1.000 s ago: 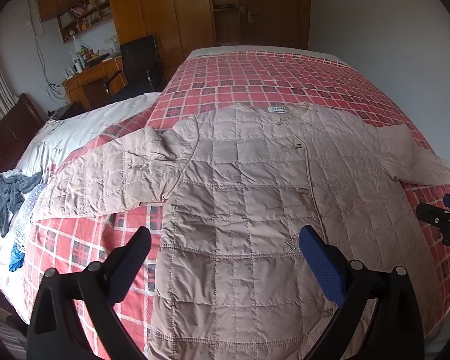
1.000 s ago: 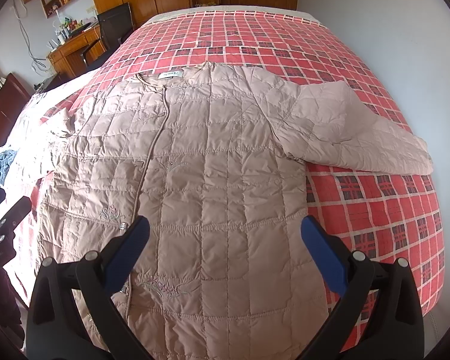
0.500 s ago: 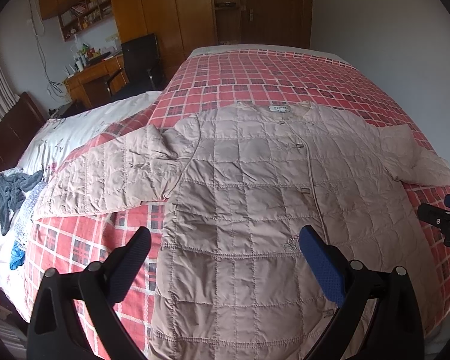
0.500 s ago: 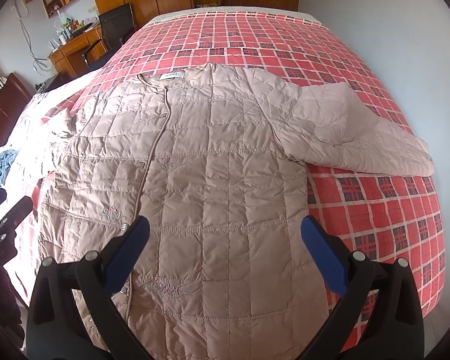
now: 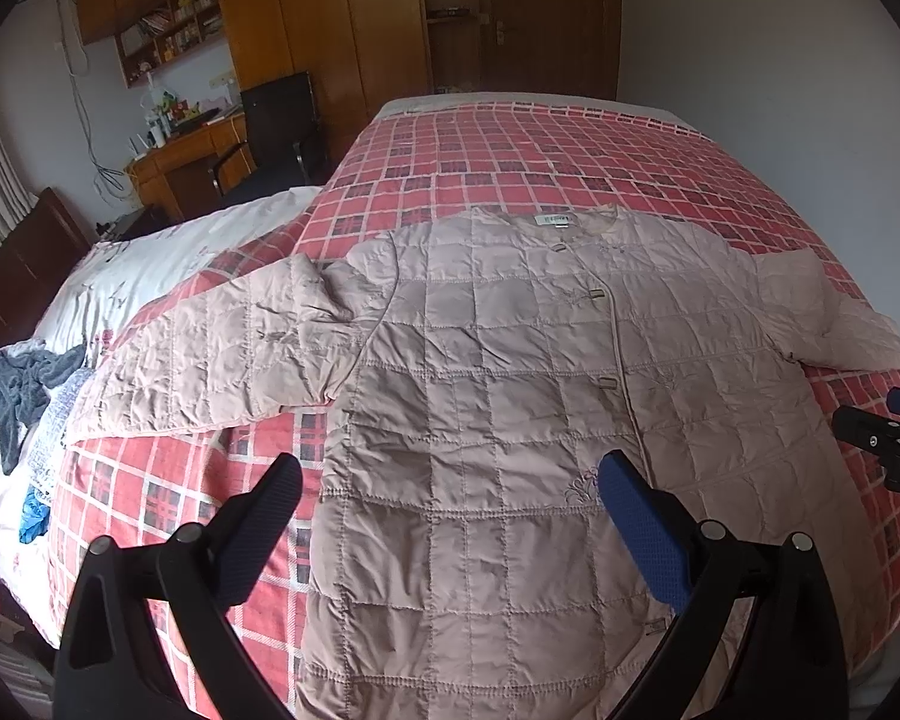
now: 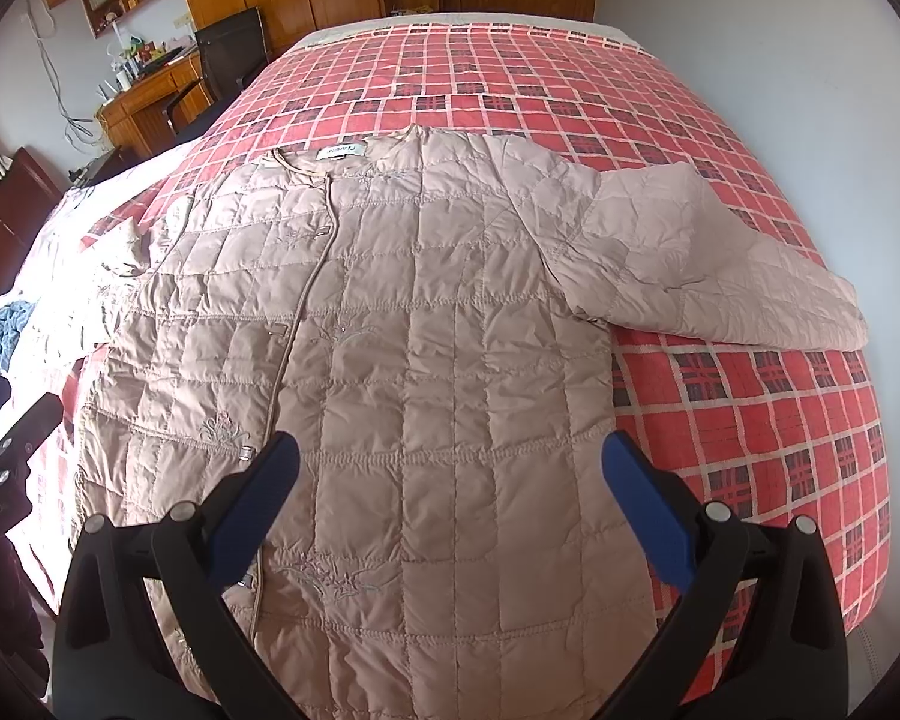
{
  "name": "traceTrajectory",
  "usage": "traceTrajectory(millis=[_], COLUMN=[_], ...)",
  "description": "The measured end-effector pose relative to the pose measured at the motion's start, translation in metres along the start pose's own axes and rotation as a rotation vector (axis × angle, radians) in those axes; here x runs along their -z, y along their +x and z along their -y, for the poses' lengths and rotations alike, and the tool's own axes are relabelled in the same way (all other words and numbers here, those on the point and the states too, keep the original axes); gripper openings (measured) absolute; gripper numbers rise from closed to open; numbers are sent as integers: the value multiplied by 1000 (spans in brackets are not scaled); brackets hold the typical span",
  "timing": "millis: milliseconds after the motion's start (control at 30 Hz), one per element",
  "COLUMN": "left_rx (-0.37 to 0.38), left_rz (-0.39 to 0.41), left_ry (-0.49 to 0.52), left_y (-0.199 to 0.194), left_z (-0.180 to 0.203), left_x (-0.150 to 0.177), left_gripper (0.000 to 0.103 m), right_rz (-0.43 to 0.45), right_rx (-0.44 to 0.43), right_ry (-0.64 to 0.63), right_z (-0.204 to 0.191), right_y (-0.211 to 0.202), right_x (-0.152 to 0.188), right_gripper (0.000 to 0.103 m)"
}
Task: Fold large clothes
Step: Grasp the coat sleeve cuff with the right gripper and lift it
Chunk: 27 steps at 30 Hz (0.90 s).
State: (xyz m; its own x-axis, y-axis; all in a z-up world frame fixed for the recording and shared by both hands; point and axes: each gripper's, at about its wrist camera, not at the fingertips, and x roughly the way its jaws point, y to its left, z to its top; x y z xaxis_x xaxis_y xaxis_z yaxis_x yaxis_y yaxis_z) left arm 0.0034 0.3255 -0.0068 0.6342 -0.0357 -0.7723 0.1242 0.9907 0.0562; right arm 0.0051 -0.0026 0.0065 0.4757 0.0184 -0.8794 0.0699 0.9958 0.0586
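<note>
Blue-padded black left gripper (image 5: 450, 483) & matching right gripper (image 6: 450, 456) both gape wide w/ nothing held, above hem of beige quilted buttoned jacket (image 5: 510, 396) lying flat, sleeves spread, on red plaid bedspread (image 6: 570, 78), w/ wooden desk (image 5: 174, 168) beyond.

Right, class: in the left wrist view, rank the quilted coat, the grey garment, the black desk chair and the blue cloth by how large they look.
1. quilted coat, by far
2. black desk chair and grey garment: alike, and the chair is farther, so unranked
3. blue cloth
</note>
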Motion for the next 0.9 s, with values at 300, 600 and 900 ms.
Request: traceTrajectory(millis=[300, 600, 900], left_rx=[0, 33, 62], left_rz=[2, 35, 56], left_ry=[-2, 8, 17], left_y=[0, 11, 41], left_z=[0, 14, 41], left_x=[0, -24, -57], left_gripper=[99, 99, 99], right_rz=[11, 24, -100], right_rx=[4, 5, 127], right_ry=[1, 183, 575], right_z=[2, 84, 311], right_y=[-1, 20, 89], right_x=[1, -13, -49], right_gripper=[100, 100, 100])
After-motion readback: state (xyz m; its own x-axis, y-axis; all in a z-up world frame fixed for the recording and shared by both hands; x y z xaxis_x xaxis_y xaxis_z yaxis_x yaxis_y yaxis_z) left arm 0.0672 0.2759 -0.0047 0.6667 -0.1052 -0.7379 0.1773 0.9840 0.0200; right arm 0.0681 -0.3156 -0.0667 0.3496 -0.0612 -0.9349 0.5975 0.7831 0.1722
